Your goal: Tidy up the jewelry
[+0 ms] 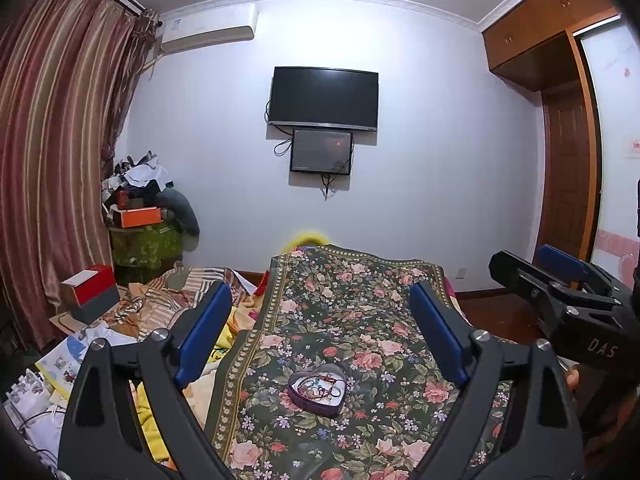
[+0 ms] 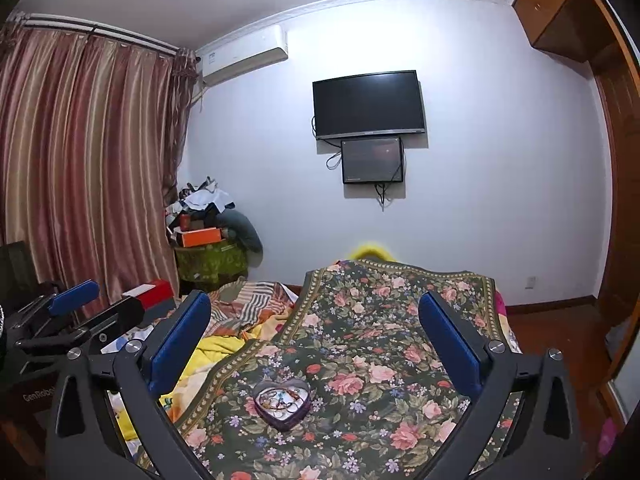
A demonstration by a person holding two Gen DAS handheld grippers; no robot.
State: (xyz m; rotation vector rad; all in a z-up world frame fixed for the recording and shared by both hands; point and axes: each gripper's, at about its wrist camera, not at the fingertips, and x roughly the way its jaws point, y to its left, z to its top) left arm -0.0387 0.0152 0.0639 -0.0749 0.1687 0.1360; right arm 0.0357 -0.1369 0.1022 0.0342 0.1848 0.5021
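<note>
heart box (image 1: 318, 390) point toward camera, flat | left tongs (image 1: 320, 330) released | right tongs (image 2: 316, 344) released

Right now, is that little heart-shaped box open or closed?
Open. The heart-shaped box has no lid on, and bracelets show inside it.

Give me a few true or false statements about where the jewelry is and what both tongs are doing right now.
1. The jewelry lies inside a heart-shaped box. True.
2. The box sits on bare wooden floor. False: it sits on a floral cloth.
3. The left tongs are open and hold nothing. True.
4. The right tongs are clamped on a bracelet. False: they are open and empty, above the box.
5. The box has its lid on. False: it is open on top.
</note>
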